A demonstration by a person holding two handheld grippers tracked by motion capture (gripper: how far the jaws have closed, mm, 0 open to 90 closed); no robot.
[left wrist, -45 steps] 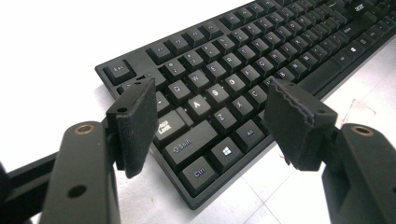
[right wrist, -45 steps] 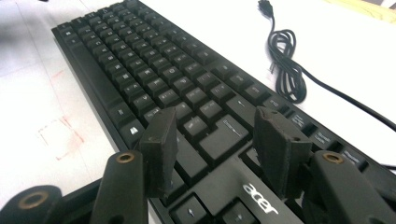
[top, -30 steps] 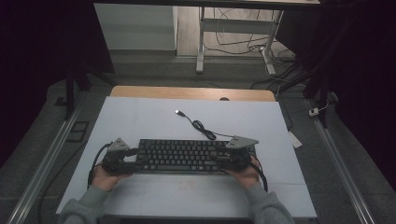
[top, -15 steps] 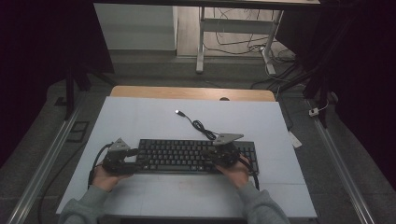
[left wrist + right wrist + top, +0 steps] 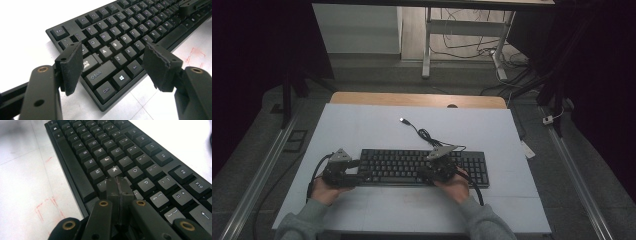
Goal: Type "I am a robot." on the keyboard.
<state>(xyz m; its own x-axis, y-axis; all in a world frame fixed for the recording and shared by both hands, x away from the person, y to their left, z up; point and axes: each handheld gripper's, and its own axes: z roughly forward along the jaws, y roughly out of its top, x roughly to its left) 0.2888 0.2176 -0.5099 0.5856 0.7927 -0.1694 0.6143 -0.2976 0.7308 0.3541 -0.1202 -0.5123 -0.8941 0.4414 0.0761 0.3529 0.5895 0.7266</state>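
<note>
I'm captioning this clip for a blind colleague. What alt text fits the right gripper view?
The right gripper's two black jaws, pressed together, point down at the letter keys of a black full-size computer keyboard, around K, with nothing between them. The keyboard runs diagonally across a white table marked with faint red lines.

Left gripper (image 5: 112, 62) agape (right gripper (image 5: 118, 185) closed)
</note>
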